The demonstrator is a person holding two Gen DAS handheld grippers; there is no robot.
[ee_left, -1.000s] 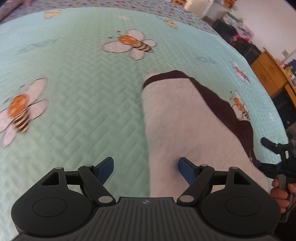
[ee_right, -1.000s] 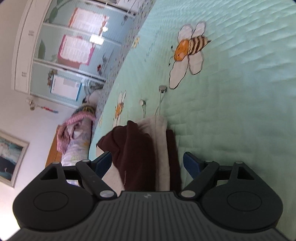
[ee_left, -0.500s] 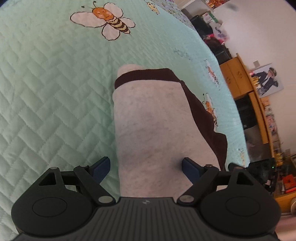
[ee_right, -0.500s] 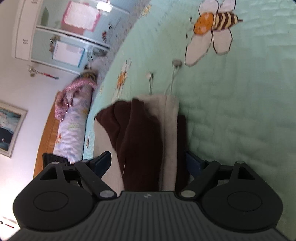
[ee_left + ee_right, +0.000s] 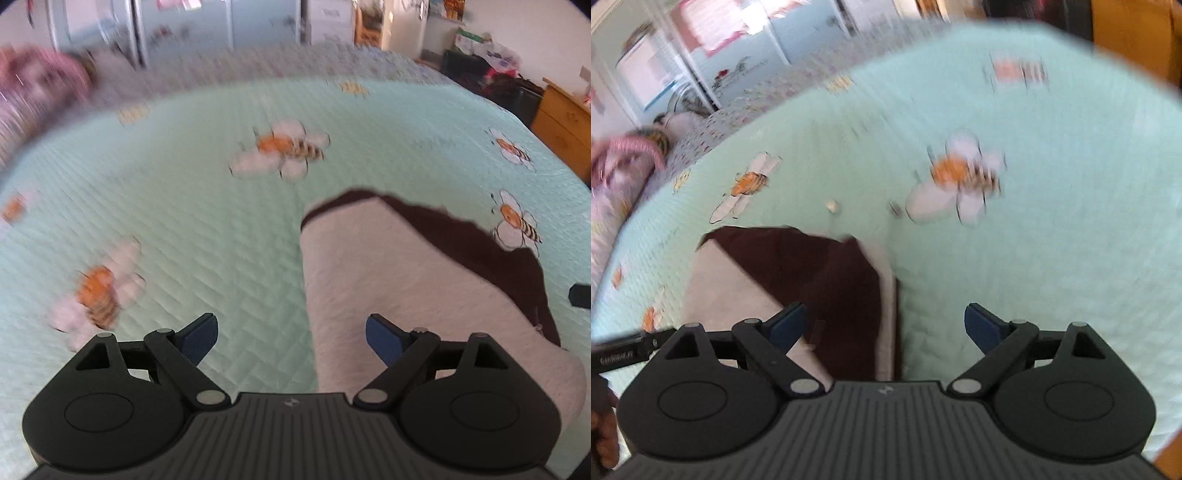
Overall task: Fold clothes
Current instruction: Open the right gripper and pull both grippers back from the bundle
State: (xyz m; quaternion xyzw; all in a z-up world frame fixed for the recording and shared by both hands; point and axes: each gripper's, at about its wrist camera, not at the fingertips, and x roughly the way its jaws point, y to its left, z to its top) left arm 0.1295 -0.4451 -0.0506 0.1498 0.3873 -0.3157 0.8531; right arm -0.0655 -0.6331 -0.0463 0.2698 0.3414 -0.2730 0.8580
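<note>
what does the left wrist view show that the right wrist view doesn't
Only the left wrist view: a wooden dresser at the right edge, and the left gripper with its jaws open over the garment's left edge.

Only the right wrist view: two drawstring tips beyond the garment, and the right gripper, jaws open and just widened, nothing pressed between them.

Both: the folded grey and dark brown garment on the mint bee quilt.
</note>
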